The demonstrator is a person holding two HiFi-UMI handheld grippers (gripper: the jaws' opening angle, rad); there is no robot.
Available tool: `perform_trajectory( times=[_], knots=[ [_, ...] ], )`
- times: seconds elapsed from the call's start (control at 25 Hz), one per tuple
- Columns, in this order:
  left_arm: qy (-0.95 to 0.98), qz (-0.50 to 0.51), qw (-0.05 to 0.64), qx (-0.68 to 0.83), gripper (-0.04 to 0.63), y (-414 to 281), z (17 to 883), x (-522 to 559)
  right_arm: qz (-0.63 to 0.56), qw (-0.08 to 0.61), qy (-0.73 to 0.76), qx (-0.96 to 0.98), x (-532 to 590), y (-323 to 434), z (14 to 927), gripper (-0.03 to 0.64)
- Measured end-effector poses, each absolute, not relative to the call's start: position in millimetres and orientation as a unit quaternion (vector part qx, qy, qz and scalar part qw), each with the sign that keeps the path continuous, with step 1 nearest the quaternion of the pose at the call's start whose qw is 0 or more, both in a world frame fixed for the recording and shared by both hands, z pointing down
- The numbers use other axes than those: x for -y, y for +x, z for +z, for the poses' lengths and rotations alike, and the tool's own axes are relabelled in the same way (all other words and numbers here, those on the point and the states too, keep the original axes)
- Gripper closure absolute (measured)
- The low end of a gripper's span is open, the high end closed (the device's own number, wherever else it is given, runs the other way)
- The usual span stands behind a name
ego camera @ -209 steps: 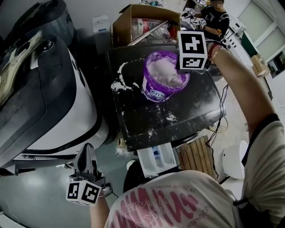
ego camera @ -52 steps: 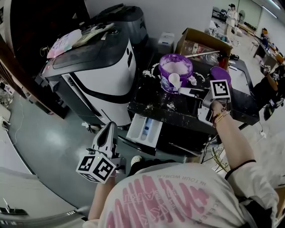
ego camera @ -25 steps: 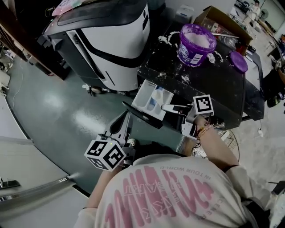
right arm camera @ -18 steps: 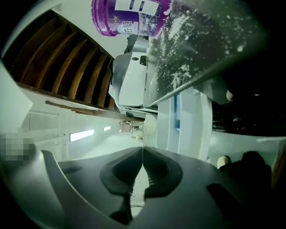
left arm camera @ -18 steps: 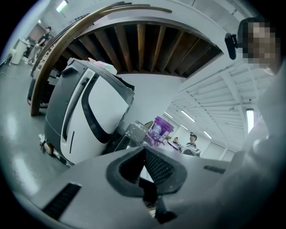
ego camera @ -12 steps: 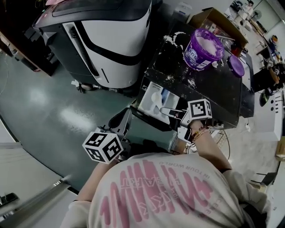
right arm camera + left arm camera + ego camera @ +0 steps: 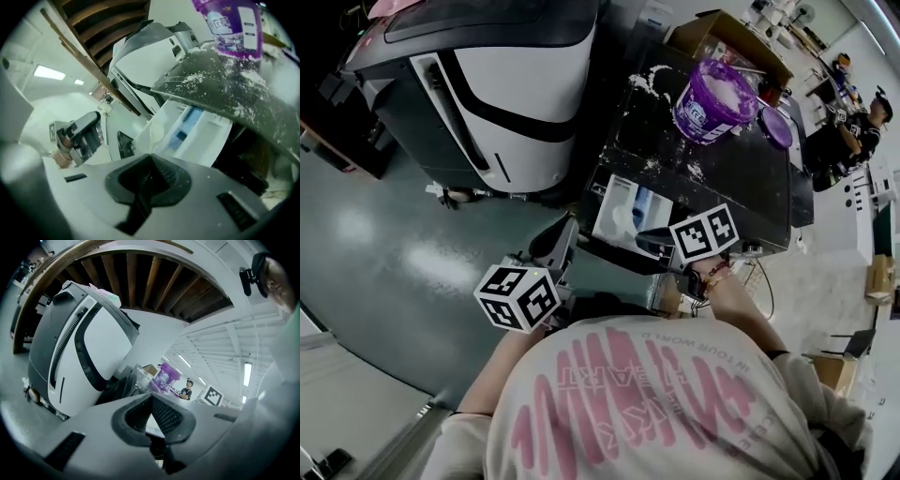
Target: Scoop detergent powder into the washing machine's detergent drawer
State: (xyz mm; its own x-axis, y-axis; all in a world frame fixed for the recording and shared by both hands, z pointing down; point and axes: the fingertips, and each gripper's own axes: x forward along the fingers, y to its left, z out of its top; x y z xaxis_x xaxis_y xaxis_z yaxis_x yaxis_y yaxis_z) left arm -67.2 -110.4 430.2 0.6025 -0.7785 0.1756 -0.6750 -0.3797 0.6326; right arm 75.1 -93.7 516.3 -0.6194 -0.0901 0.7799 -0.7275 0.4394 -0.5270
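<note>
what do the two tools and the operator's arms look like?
The left tool and right tool have grey tapered bodies with dark ribbed pads; each carries a white cube with black square markers. Short-sleeved white T-shirt with pink print, forearms bare, bracelets on the right wrist.

White-and-black machine (image 7: 487, 103) is standing on the green floor (image 7: 375, 244), left side; cardboard box (image 7: 712, 33) is sitting behind it; person (image 7: 844, 141) is sitting far right.
</note>
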Motion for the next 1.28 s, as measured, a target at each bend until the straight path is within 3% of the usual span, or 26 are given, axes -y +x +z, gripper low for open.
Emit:
perform_trajectory(
  times=[0.4,1.28],
  knots=[
    [0.838,-0.075,0.343,0.417,0.594,-83.6,430.7,118.3,0.287,0.500,0.271,0.770,93.0,72.1,525.5,0.612],
    [0.861,-0.062,0.344,0.369,0.594,-107.5,430.7,137.8,0.242,0.507,0.330,0.759,108.9,52.0,506.3,0.611]
  ],
)
